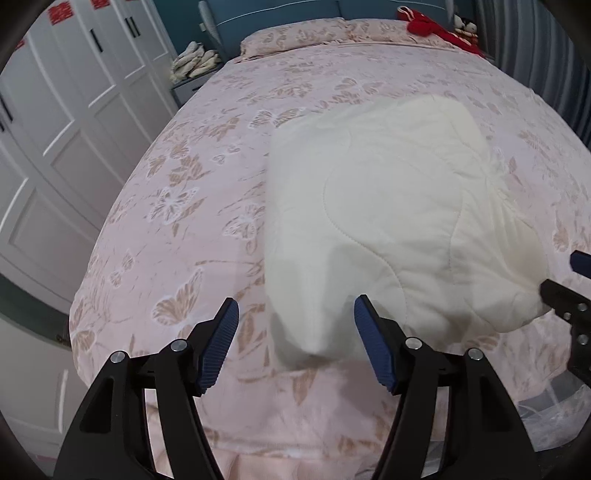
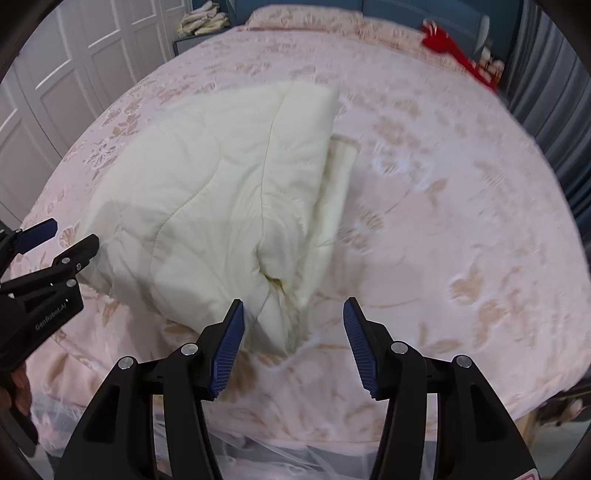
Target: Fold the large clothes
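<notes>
A cream quilted garment [image 1: 388, 206] lies folded in a thick bundle on the pink butterfly bedspread [image 1: 177, 206]. My left gripper [image 1: 295, 314] is open, its jaws on either side of the bundle's near left corner. My right gripper [image 2: 293, 314] is open at the bundle's near right corner, where the garment [image 2: 207, 192] hangs toward the bed's foot edge. Each gripper shows at the edge of the other's view: the right one in the left wrist view [image 1: 565, 280], the left one in the right wrist view [image 2: 62, 240]. Neither grips the cloth.
White wardrobe doors [image 1: 62, 122] stand left of the bed. A nightstand with pale folded items [image 1: 195, 62] is at the far left corner. A red cloth [image 1: 428, 26] and soft toys lie near the blue headboard [image 1: 273, 14]. Grey curtains [image 2: 554, 74] hang at right.
</notes>
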Demonstrator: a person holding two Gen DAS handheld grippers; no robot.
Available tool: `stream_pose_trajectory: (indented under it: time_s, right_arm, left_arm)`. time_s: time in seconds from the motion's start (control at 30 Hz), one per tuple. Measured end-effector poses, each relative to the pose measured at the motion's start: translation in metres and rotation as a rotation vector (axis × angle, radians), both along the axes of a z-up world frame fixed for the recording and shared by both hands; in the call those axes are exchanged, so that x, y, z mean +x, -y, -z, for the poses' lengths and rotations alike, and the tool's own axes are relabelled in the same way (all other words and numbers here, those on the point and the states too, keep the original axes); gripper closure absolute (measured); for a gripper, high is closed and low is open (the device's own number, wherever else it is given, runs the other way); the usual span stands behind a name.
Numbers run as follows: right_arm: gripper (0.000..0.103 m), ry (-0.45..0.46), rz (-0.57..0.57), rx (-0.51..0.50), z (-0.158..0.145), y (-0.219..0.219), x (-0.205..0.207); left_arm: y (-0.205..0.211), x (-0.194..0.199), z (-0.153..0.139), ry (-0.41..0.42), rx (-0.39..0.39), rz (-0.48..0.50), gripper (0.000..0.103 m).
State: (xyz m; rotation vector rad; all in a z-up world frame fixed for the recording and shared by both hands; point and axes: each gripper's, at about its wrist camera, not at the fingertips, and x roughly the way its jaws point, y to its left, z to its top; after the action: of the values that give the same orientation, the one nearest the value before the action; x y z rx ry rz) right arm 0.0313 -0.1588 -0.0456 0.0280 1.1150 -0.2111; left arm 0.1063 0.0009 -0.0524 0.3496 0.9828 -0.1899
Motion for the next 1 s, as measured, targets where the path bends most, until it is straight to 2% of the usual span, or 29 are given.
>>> stream_pose_trajectory:
  time_s: [0.03, 0.17, 0.23, 0.27, 0.43, 0.53, 0.8, 1.0]
  right_arm:
    - [0.053, 0.020, -0.004, -0.011, -0.009, -0.002, -0.002]
    - [0.084, 0.061, -0.062, -0.002, -0.031, -0.014, 0.002]
    - [0.097, 0.040, -0.093, 0.000, -0.026, -0.021, 0.011]
    - [0.098, 0.024, -0.095, -0.006, -0.019, -0.023, 0.015]
    - [0.099, -0.070, -0.064, 0.017, 0.025, -0.011, 0.032]
    - [0.099, -0.099, -0.047, 0.035, 0.041, -0.005, 0.035]
    - [0.099, -0.148, -0.036, 0.061, 0.069, -0.003, 0.039]
    - [0.099, -0.164, -0.037, 0.060, 0.078, -0.003, 0.042]
  left_arm:
    - [-0.002, 0.000, -0.003, 0.003, -0.003, -0.006, 0.040]
    - [-0.001, 0.003, -0.010, 0.016, -0.007, -0.020, 0.040]
    - [0.002, 0.007, -0.008, 0.009, -0.004, -0.021, 0.040]
    - [0.005, 0.008, -0.006, 0.005, -0.002, -0.020, 0.040]
    - [0.012, 0.016, 0.016, -0.055, 0.002, -0.029, 0.040]
    - [0.014, 0.015, 0.024, -0.067, 0.012, -0.029, 0.040]
    - [0.023, 0.014, 0.042, -0.085, 0.050, -0.023, 0.040]
    - [0.026, 0.014, 0.048, -0.086, 0.062, -0.022, 0.040]
